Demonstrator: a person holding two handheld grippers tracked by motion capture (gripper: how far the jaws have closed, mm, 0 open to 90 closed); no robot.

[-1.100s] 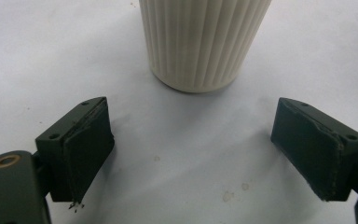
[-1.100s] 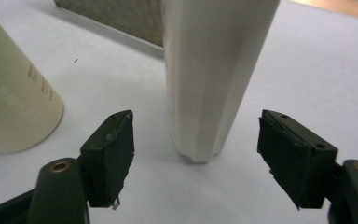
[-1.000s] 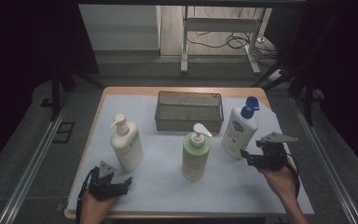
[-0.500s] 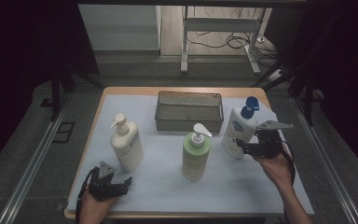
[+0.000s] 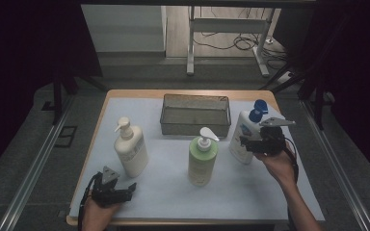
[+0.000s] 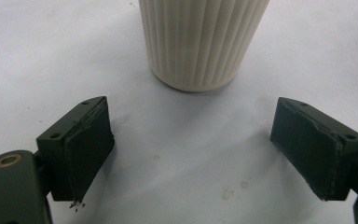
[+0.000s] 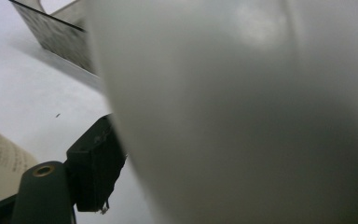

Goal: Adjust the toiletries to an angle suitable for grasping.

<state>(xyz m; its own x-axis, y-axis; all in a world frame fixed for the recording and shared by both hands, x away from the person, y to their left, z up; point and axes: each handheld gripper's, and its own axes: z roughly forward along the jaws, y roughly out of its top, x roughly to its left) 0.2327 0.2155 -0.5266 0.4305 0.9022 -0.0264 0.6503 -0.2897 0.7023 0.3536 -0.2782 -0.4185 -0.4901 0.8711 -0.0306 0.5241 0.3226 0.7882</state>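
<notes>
A white bottle with a blue cap point(image 5: 243, 130) stands at the right of the white mat. My right gripper point(image 5: 246, 142) reaches in from its right, level with the bottle's lower body. In the right gripper view the bottle point(image 7: 242, 107) sits close up between the jaws, with the left fingertip point(image 7: 98, 168) at its side and the other jaw hidden behind it. The jaws stand wide; I cannot see a pad pressing. My left gripper point(image 5: 131, 187) rests open at the front left, nothing between its fingers point(image 6: 191, 154), just short of a cream pump bottle point(image 6: 203, 42).
A wire mesh basket point(image 5: 195, 100) sits at the back middle of the table. A green pump bottle point(image 5: 202, 161) stands in the middle and the cream pump bottle point(image 5: 131, 151) at the left. The wooden table edge point(image 5: 89, 159) frames the mat.
My right gripper has moved left and slightly up, bringing its jaws around the white bottle. The bottle has stayed in place. The left gripper has not moved.
</notes>
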